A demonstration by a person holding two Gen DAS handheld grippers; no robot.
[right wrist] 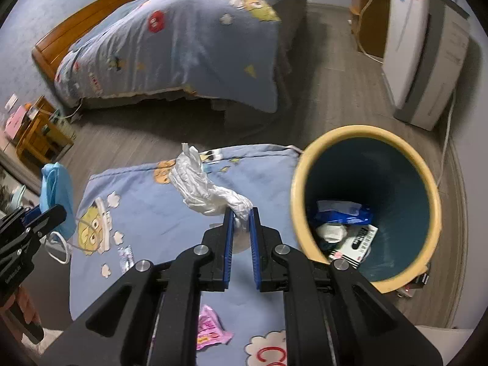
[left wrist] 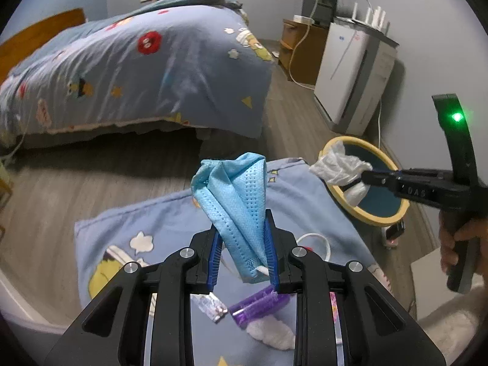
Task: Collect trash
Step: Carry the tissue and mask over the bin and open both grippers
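My left gripper (left wrist: 243, 244) is shut on a crumpled blue face mask (left wrist: 235, 195) and holds it above the blue cartoon-print cloth (left wrist: 152, 216). My right gripper (right wrist: 241, 216) is shut on a crumpled white plastic glove (right wrist: 201, 186), raised just left of the yellow-rimmed trash bin (right wrist: 360, 134), which has trash inside. In the left wrist view the right gripper (left wrist: 366, 177) holds the glove (left wrist: 338, 166) over the bin's rim (left wrist: 360, 216). The mask also shows in the right wrist view (right wrist: 58, 195), held by the left gripper (right wrist: 45, 213).
On the cloth lie a purple wrapper (left wrist: 259, 303), a clear blister pack (left wrist: 212, 306), a white tissue (left wrist: 271, 332), a white cord (left wrist: 317, 241) and a pink wrapper (right wrist: 210, 331). A bed (left wrist: 137, 73) stands behind, a white appliance (left wrist: 353, 73) at the right wall.
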